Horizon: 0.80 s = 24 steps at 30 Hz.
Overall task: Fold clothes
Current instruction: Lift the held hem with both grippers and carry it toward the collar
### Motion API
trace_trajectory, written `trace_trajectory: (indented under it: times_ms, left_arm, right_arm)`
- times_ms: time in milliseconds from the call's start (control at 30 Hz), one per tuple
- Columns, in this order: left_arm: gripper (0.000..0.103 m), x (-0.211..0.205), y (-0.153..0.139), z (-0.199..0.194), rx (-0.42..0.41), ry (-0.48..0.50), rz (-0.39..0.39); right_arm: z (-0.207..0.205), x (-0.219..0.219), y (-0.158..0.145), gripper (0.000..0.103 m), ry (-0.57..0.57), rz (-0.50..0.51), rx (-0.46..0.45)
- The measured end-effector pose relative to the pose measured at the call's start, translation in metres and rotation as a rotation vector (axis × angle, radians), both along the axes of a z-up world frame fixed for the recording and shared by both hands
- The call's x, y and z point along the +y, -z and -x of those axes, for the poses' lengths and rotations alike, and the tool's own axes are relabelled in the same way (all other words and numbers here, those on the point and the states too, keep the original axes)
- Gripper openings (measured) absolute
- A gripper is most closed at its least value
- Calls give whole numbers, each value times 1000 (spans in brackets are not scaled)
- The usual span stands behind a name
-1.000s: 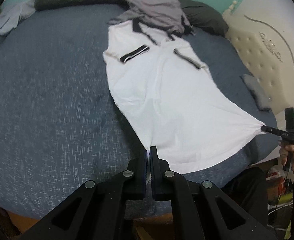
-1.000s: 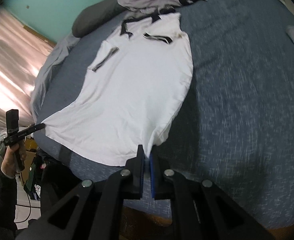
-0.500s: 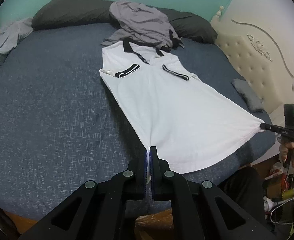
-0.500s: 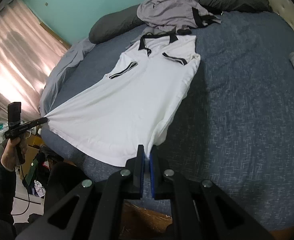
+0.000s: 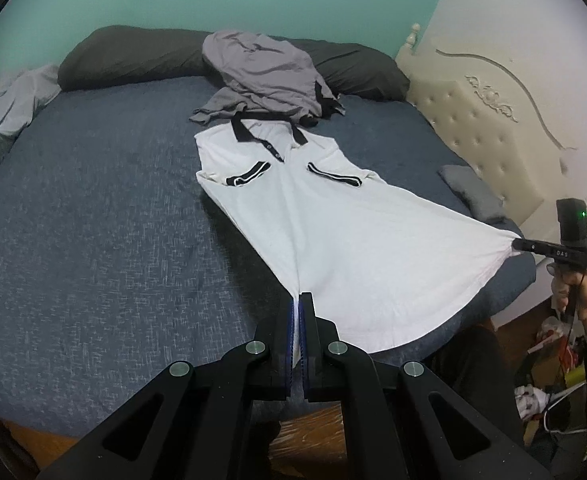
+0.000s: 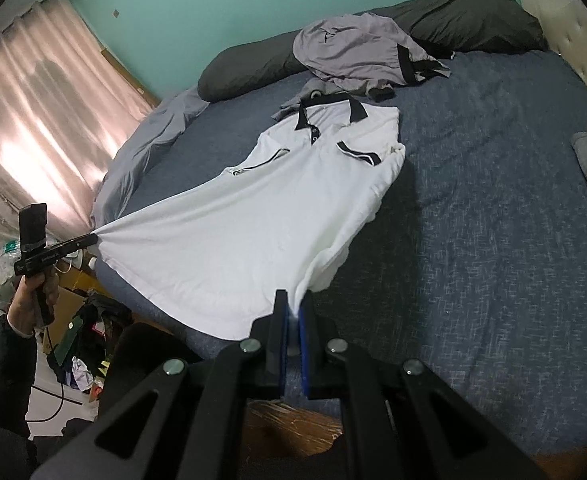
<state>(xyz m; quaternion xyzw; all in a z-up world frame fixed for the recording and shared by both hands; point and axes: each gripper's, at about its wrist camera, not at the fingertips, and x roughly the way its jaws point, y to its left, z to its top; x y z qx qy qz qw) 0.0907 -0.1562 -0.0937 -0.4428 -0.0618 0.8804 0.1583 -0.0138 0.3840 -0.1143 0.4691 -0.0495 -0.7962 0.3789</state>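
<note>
A white polo shirt (image 5: 353, 236) with black collar and black sleeve trim lies face up along the blue bed, collar at the far end. My left gripper (image 5: 297, 300) is shut on one bottom hem corner. My right gripper (image 6: 292, 304) is shut on the other hem corner of the same white polo shirt (image 6: 261, 224). The hem is lifted off the bed and stretched taut between them. Each wrist view shows the other gripper at the frame's edge: the right gripper (image 5: 519, 245) and the left gripper (image 6: 91, 240), both pinching the cloth.
A crumpled grey shirt (image 5: 269, 76) lies beyond the collar against dark pillows (image 5: 133, 56). A cream tufted headboard (image 5: 493, 132) and small grey cloth (image 5: 469, 192) are on one side, pink curtains (image 6: 33, 120) on the other. Floor clutter (image 6: 81, 352) lies below the bed (image 5: 73, 220).
Both grippers have risen with the hem corners, lifting the shirt's lower part off the bed and pulling it taut. The collar end still rests on the bed.
</note>
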Motion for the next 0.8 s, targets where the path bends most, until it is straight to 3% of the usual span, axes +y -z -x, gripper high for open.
trace_trajectory:
  times_ms: [800]
  left_arm:
    - [2, -3, -54, -79, 102, 41, -20]
  right_arm:
    - [-79, 23, -66, 4, -133, 40, 142]
